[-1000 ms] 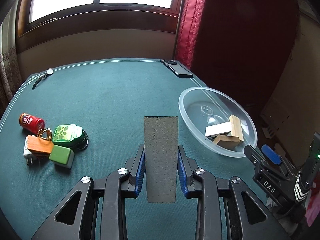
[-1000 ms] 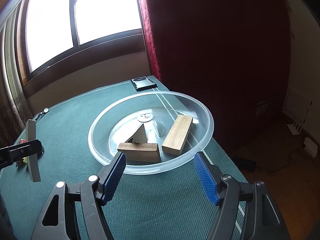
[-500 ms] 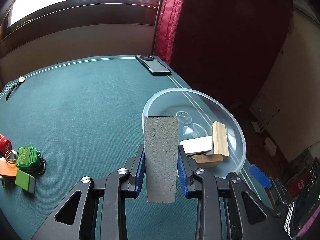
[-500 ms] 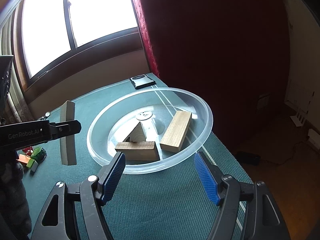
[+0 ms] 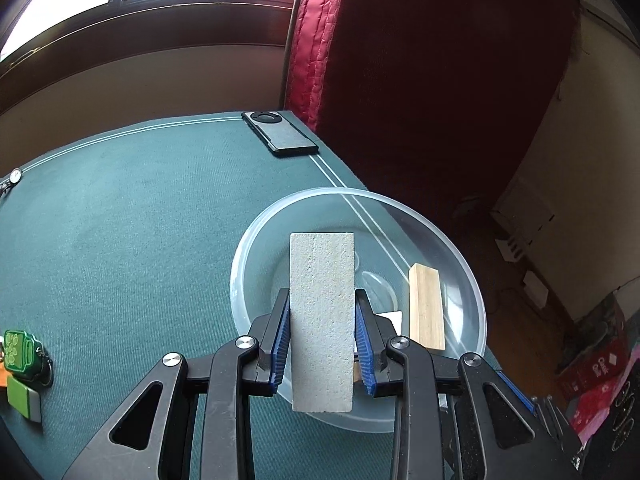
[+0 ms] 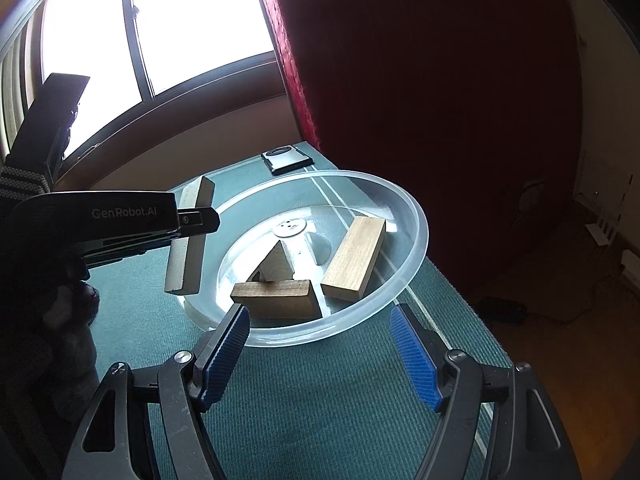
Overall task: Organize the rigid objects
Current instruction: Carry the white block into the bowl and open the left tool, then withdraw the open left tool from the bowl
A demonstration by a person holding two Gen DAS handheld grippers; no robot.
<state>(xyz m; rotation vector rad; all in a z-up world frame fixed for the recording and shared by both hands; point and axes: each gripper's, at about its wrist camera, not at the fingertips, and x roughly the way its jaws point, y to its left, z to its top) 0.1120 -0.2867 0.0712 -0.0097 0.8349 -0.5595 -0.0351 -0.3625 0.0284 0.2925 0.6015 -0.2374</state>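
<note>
The right gripper [image 6: 320,344] stands low over the green cloth table [image 6: 340,400], its blue pads well apart with nothing between them, just short of the near rim of the clear plastic bowl [image 6: 416,248]. Inside the bowl lie a dark wooden block [image 6: 276,298], a light wooden plank [image 6: 354,258] and a pale wedge [image 6: 278,264] (partly hidden behind the dark block). At the bowl's left rim the left gripper [image 5: 322,344] is clamped on a grey stone-like block [image 5: 322,320], held upright above the table. Left of it sit a green keyring [image 5: 20,354] and a green tile [image 5: 24,398]. A black phone [image 5: 280,134] lies at the far edge.
</note>
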